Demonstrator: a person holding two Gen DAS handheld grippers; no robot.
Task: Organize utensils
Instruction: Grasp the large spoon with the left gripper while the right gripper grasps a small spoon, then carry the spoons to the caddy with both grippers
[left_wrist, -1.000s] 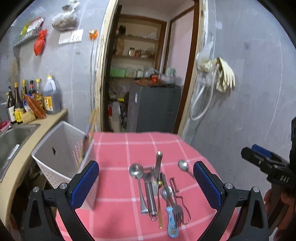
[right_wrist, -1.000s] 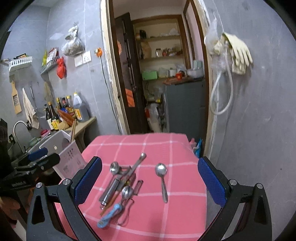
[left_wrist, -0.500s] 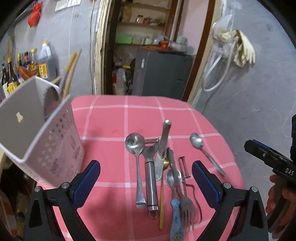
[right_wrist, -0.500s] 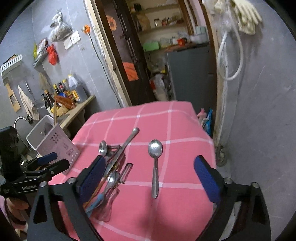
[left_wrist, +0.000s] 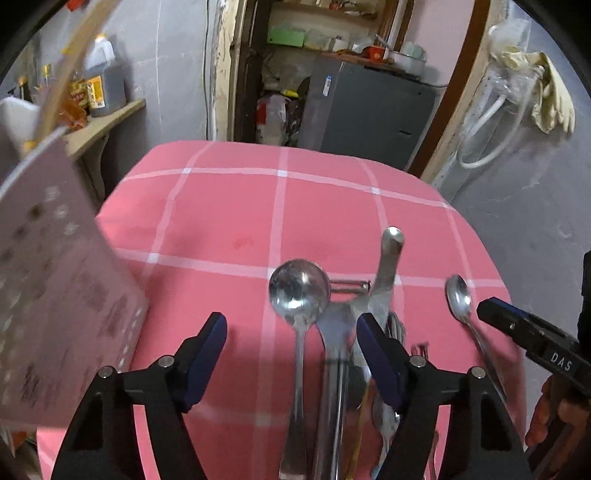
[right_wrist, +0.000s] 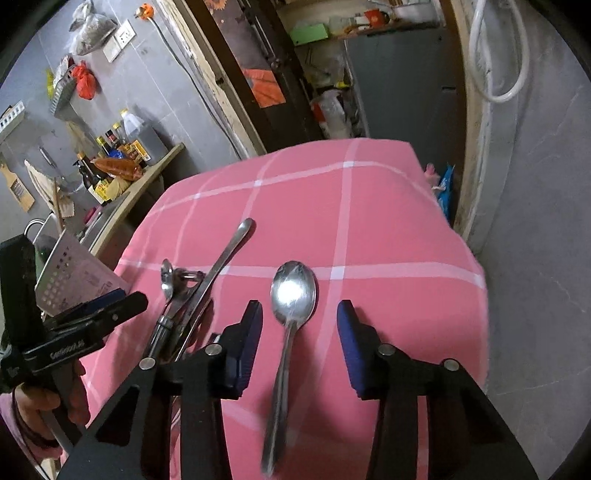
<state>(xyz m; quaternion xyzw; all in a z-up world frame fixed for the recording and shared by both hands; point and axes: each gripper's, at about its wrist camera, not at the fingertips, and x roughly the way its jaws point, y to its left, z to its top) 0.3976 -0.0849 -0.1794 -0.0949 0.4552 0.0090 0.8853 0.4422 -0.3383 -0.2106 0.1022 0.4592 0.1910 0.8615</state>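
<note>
Several metal utensils lie in a pile on the pink checked tablecloth. My left gripper hovers low over the pile's left side. Its jaws are closing around a large spoon, and the pads are clear of it. A smaller spoon lies alone to the right of the pile. My right gripper straddles the smaller spoon's neck with its jaws closing, the pads apart from the metal. That same spoon shows beside the right gripper's finger in the left wrist view.
A white perforated basket stands at the table's left edge, close to my left gripper. Behind it are a counter with bottles and a sink. A doorway with a grey cabinet lies beyond the table's far edge.
Both grippers have come down and forward toward the table, and both pairs of jaws have narrowed. The basket now looms at the left of the left wrist view.
</note>
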